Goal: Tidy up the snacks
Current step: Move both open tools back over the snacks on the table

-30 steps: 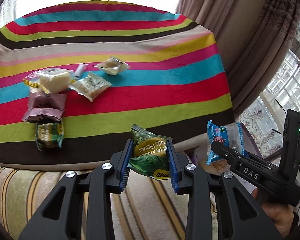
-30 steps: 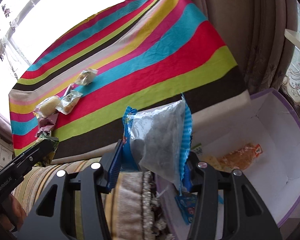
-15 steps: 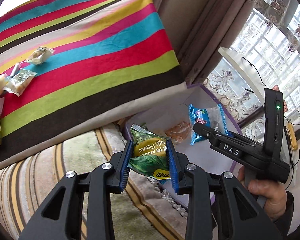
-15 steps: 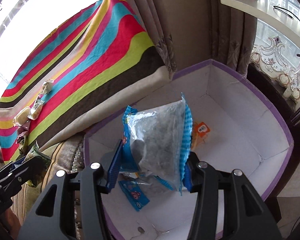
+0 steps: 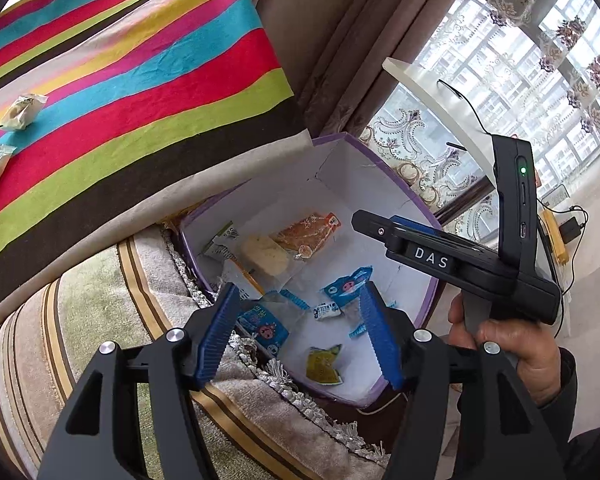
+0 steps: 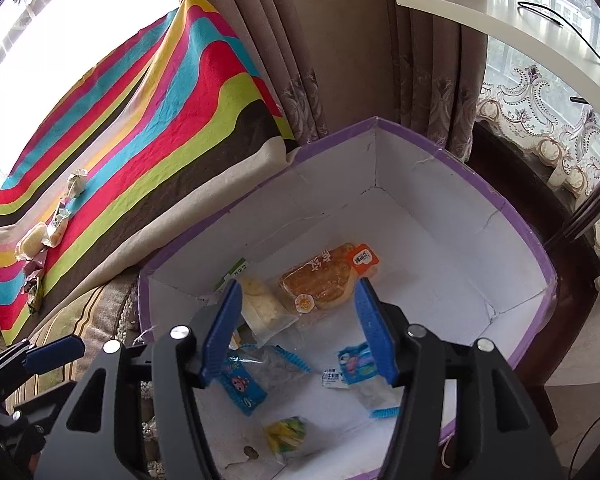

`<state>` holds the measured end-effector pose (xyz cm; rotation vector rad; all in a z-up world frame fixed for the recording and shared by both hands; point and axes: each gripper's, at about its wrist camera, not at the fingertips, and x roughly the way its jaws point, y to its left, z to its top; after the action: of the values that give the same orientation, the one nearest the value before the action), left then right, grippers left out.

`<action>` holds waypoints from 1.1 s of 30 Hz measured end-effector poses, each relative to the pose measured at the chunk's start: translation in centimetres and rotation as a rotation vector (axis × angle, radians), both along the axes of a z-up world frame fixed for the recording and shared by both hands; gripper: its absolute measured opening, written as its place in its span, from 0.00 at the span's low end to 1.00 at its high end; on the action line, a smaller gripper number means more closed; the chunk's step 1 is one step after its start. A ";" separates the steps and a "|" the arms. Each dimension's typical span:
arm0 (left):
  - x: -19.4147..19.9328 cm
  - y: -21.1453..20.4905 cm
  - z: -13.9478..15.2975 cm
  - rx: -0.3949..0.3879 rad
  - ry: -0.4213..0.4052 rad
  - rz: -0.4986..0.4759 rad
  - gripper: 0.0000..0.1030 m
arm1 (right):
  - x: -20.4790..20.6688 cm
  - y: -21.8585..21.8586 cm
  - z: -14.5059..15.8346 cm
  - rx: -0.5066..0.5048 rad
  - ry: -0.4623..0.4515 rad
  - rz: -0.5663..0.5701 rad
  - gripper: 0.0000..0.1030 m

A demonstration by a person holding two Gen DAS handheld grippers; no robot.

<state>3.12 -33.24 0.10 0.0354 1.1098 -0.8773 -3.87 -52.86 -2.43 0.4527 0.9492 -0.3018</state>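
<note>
A white box with a purple rim [image 5: 360, 184] [image 6: 420, 200] sits beside the striped table. My left gripper [image 5: 298, 300] hangs over its near edge, jaws opening, nothing between them. Below it on the box floor lies a yellow-green packet [image 5: 322, 366] [image 6: 286, 434]. My right gripper [image 6: 298, 292] [image 5: 374, 226] is over the box too, jaws opening and empty. Two blue packets [image 6: 240, 384] [image 6: 358, 362], an orange bread pack [image 6: 324, 280] and a pale cake [image 6: 260, 308] also rest inside. Several wrapped snacks [image 5: 22, 108] [image 6: 32, 242] remain on the cloth.
The striped cloth [image 5: 140, 80] covers the table left of the box. A fringed striped cushion [image 5: 100, 320] lies under my left gripper. Curtains [image 6: 340, 40] and a white shelf [image 6: 500, 28] stand behind the box. A hand [image 5: 512, 344] holds the right gripper.
Both grippers swung from the table to above the box and opened. The yellow-green packet left the left jaws and the blue packet left the right jaws; both now lie in the box.
</note>
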 end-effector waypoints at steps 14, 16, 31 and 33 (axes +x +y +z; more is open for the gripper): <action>0.5 2.2 0.5 0.012 -0.033 0.079 0.58 | 0.8 1.8 0.3 0.014 -0.006 0.053 0.64; 0.8 3.1 0.6 0.012 -0.034 0.106 0.58 | 1.1 2.3 0.4 0.016 -0.006 0.070 0.64; 4.2 14.7 0.6 0.004 -0.013 0.434 0.58 | 3.3 6.5 0.9 0.022 -0.004 0.201 0.70; 4.7 16.9 0.6 0.004 -0.015 0.497 0.59 | 3.7 7.0 0.9 0.022 -0.002 0.218 0.70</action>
<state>7.80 -16.37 0.72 -0.2228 1.0430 -0.4284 -0.18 -45.83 -1.55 0.3658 0.9916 -0.0931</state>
